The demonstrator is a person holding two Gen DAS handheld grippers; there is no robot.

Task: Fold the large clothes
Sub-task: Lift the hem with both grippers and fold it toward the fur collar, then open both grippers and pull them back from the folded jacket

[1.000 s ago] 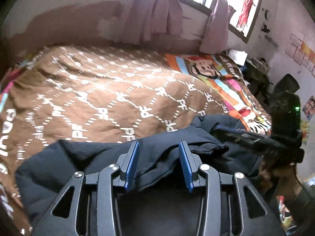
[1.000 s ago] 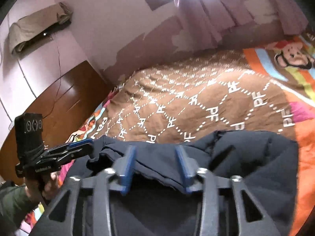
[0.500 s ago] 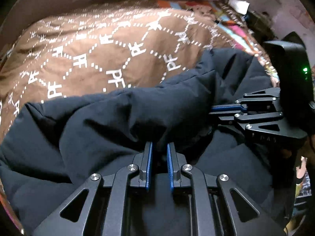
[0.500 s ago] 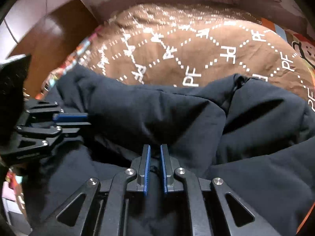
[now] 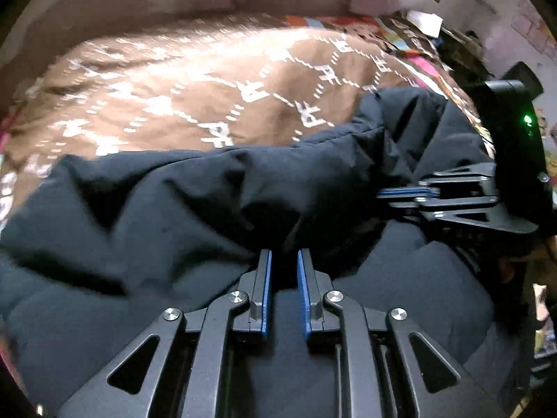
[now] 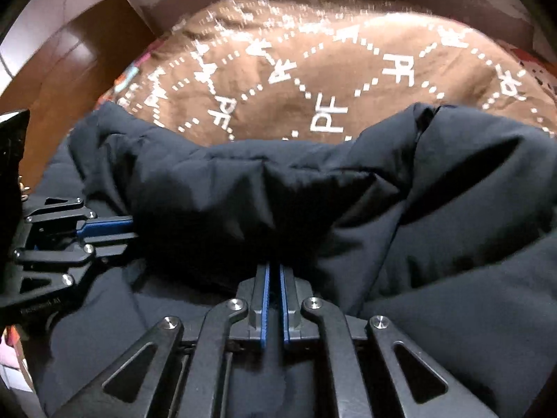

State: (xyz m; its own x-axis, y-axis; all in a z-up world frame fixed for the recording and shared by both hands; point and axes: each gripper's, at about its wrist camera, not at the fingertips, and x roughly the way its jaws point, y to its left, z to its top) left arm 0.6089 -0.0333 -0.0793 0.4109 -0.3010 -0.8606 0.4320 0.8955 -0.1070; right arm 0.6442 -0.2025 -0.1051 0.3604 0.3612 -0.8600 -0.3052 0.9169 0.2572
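A large dark navy padded jacket (image 5: 167,209) lies bunched on the near part of a bed; it also fills the lower right wrist view (image 6: 435,209). My left gripper (image 5: 283,256) is at a thick fold of the jacket, its blue-lined jaws a narrow gap apart with cloth between them. My right gripper (image 6: 274,270) is shut on another part of the same fold. Each gripper shows side-on in the other's view: the right one (image 5: 393,196) at the right, the left one (image 6: 128,228) at the left, both pinching the jacket.
The bed carries a brown blanket (image 5: 209,80) with white letters and dotted diamonds, and a colourful cartoon sheet (image 5: 348,22) at the far right. A wooden headboard or cabinet (image 6: 69,59) stands left. The wall and curtain lie beyond the bed.
One second ago both grippers were open above the jacket. They dropped onto its fold and closed; the left jaws now stand slightly wider than half a second ago, and the fold has shifted a little.
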